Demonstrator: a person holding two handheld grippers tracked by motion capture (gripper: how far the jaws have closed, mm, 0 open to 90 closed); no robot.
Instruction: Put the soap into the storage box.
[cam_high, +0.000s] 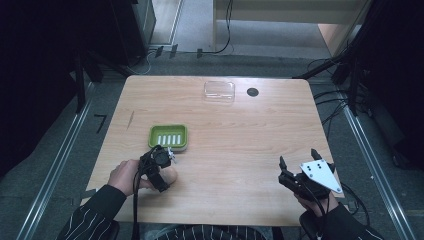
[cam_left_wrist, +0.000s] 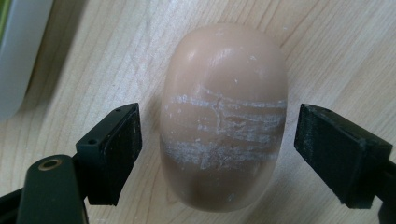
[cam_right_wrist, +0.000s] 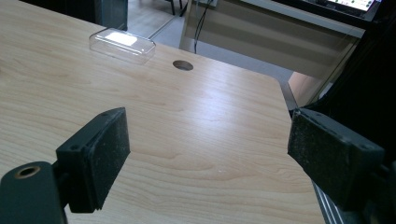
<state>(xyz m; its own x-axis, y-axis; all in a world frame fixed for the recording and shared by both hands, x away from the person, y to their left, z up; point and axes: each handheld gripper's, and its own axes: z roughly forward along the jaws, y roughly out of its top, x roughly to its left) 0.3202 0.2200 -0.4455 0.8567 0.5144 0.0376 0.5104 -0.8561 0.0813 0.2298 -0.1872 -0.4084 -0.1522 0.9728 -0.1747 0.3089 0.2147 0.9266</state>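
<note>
Two handheld grippers over a light wooden table (cam_high: 240, 130). Left gripper (cam_left_wrist: 219, 140) points down at a smooth beige oval bar of soap (cam_left_wrist: 223, 116) lying flat on the wood near the table's front left, just in front of a green rectangular soap dish with a white slotted insert (cam_high: 168, 136). Soap sits between the two black jaws; in the left gripper view a sliver of wood shows on each side of it, so the pads are not pressing, jaws part spread, nothing pinched. White scuff bands run across the soap's top. In the high view the left gripper (cam_high: 159, 165) hides most of the bar, with a beige edge visible beside the person's left hand (cam_high: 127, 176). Dish edge shows as a pale blur at the left of the left gripper view. Right gripper (cam_high: 299, 169) hovers at the front right corner of the table, well apart from the soap, jaws spread wide with nothing between them; the right gripper view looks along them across bare wood. A clear plastic rectangular lid (cam_high: 219, 92) lies at the far edge, just beside a round dark cable hole (cam_high: 252, 92) in the tabletop. Pinstriped dark sleeves (cam_high: 92, 217) come in from the bottom.
</note>
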